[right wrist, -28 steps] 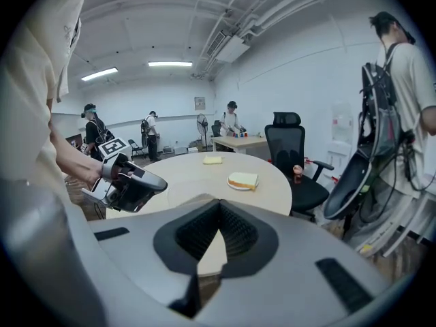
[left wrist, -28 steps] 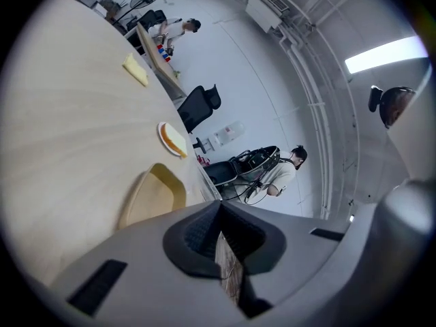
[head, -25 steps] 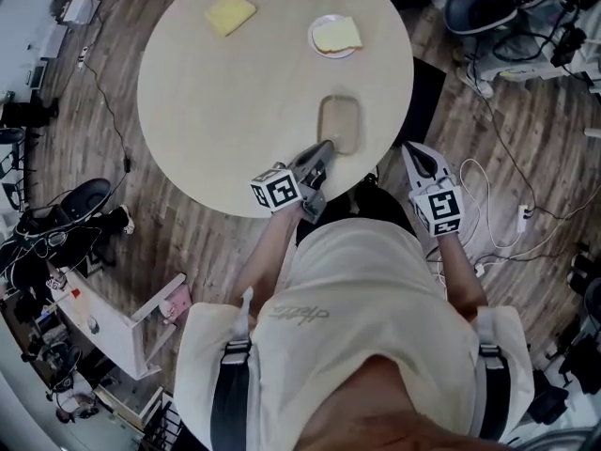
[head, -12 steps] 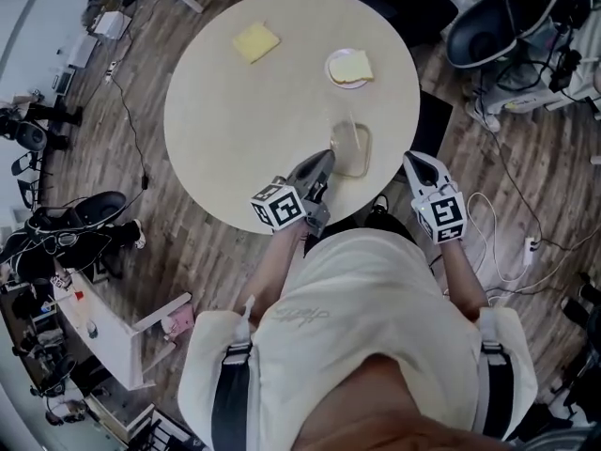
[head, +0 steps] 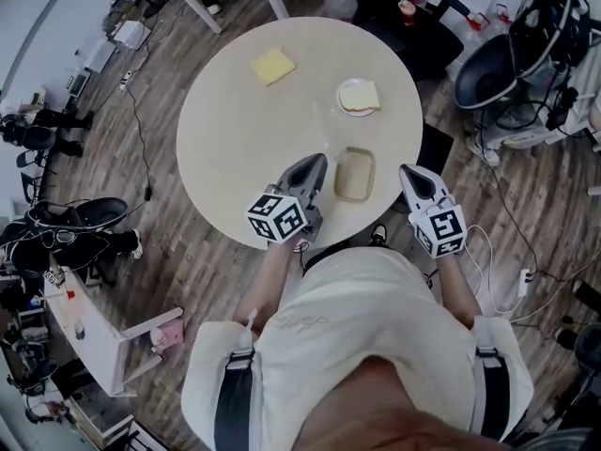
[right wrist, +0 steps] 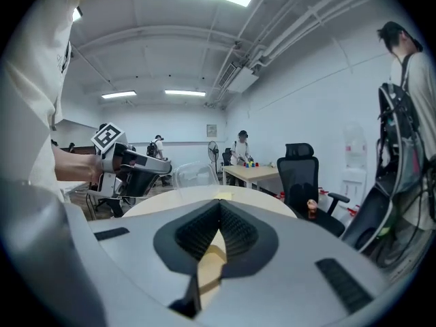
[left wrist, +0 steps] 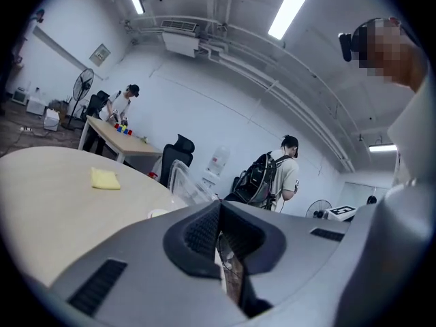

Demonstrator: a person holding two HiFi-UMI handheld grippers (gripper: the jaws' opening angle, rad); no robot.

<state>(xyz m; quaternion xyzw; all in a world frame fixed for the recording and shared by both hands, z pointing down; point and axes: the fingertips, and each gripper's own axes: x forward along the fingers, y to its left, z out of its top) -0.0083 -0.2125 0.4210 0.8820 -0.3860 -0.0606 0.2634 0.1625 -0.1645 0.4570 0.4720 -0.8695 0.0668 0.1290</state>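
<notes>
Pale wood tops the round table (head: 235, 130), and the clear plastic box (head: 355, 174) lies on the table's near part, close to the rim where the person stands. I judge it sits there because both tools can get to it from that edge. The left gripper (head: 315, 164) hangs over the table's near rim, just beside the box, its jaws pressed together with nothing between them. The right gripper (head: 410, 173) is at the table's near-right rim, mostly off it, its jaws likewise closed and empty. Both forearms stretch forward from the body, with the tools held roughly level, pointing across the table, marker cubes uppermost. Further across the table, a plate (head: 344, 90) with a bread slice (head: 362, 96) sits toward the far right, and a yellow square (head: 272, 65) lies toward the far side
</notes>
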